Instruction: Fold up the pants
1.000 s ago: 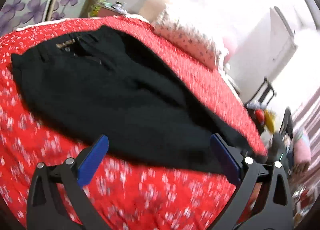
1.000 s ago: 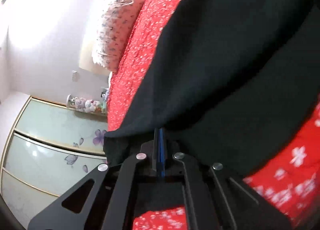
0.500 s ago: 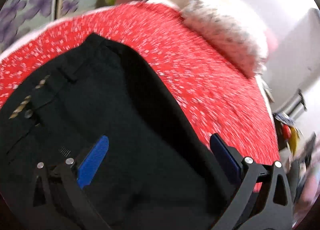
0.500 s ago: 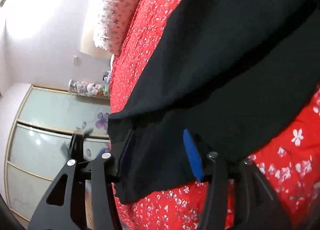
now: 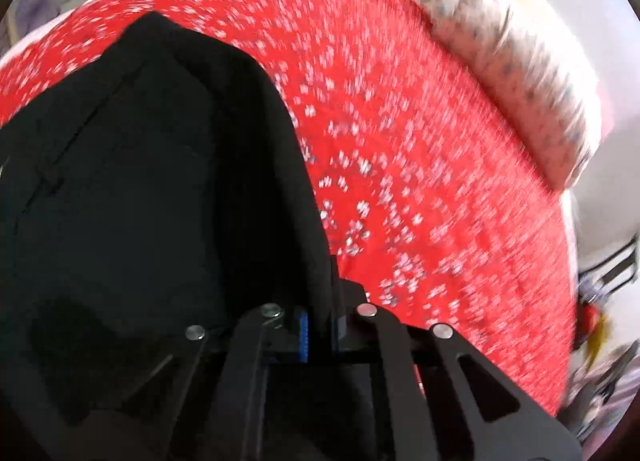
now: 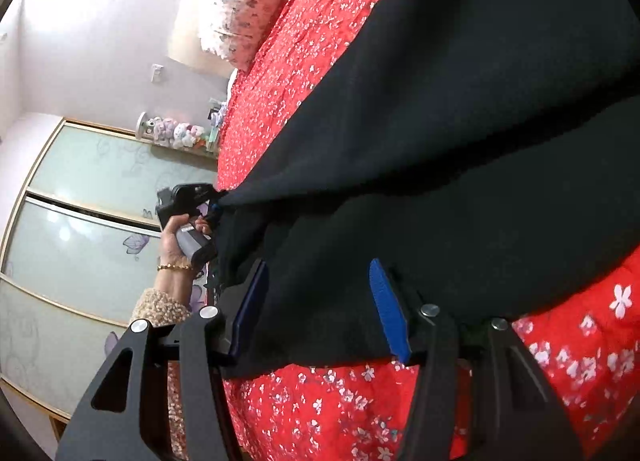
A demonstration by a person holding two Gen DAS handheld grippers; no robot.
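Since a second ago the left gripper (image 5: pixel 318 335) has swept in across the pants (image 5: pixel 152 189) and snapped its jaws together, while the right gripper (image 6: pixel 320 309) has let go and now stands half spread. Largest in view is the bed (image 5: pixel 420 165) with its red flowered cover; the black pants lie spread on it, well short of the pale pillow (image 5: pixel 516 73) at the bed's far end. At the pants' edge toward the pillow, the left gripper is pinching a raised ridge of cloth, blue pads hidden in the dark fabric. In the right wrist view the same grip shows at a corner of the pants beside the wardrobe (image 6: pixel 80 221), with the person's hand (image 6: pixel 176 237) on the handle. The right gripper straddles the near hem without pressing it. The step in hand looks like regrasping for a fold; next the right gripper probably needs to close on the hem so both can lift together.
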